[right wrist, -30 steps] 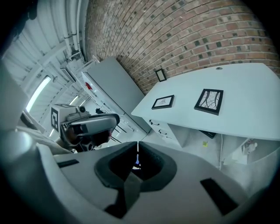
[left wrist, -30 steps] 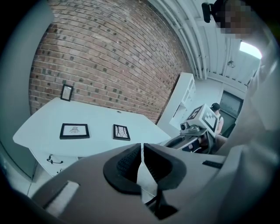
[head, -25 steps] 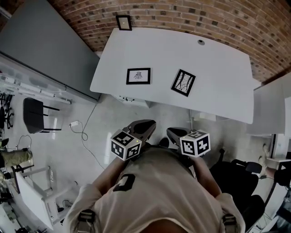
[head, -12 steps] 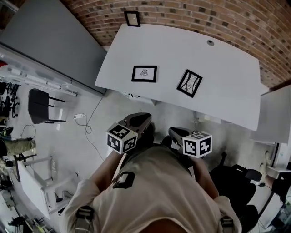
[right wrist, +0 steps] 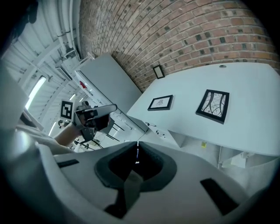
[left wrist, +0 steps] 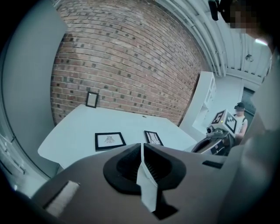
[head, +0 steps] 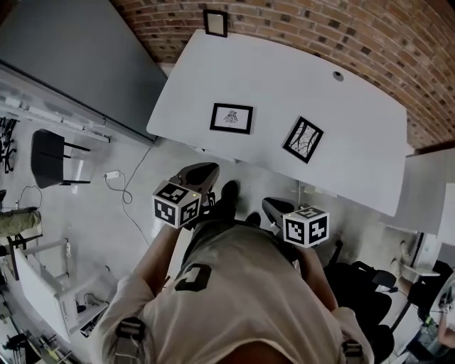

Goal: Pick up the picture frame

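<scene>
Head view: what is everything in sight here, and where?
Table: one, white, top centre.
Left picture frame: one, black, flat on the table.
Right picture frame: one, black, flat on the table, turned askew.
Small picture frame: one, black, upright at the table's far edge.
Brick wall: one, red-brown, behind the table.
Panel: one, grey, left of the table.
Chair: one, black, floor at left.
Cable: one, white, floor near the chair.
Person: one, light shirt, bottom centre.
Left gripper: one, grey, shut, empty.
Right gripper: one, grey, shut, empty.
</scene>
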{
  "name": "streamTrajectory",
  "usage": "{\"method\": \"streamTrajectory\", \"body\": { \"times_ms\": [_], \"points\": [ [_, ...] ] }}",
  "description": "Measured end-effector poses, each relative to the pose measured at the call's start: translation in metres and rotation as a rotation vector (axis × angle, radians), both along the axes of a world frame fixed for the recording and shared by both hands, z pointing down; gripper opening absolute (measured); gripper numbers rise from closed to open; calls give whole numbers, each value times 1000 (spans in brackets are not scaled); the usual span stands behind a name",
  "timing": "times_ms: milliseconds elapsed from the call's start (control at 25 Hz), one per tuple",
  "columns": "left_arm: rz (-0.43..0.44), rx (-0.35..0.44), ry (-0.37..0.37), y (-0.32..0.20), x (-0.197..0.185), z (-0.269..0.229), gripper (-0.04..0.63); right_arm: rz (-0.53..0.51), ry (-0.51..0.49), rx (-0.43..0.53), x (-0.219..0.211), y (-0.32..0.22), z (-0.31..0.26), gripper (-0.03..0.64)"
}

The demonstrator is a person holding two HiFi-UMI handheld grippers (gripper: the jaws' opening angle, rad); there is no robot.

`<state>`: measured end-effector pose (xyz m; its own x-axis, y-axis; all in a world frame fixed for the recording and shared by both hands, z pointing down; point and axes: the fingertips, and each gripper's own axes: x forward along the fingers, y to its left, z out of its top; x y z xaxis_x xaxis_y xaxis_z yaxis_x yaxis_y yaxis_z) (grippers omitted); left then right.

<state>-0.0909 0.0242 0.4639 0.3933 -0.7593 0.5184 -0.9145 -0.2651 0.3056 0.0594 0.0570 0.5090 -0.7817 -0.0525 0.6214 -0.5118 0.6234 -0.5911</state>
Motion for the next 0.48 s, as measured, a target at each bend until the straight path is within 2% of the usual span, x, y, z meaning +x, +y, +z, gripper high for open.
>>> {"method": "streamTrajectory", "body": {
  "times_ms": [480],
  "points": [
    [-42,17,23,-58,-99,15,18,-61,163,63,-61,-38,0,6]
  ]
}}
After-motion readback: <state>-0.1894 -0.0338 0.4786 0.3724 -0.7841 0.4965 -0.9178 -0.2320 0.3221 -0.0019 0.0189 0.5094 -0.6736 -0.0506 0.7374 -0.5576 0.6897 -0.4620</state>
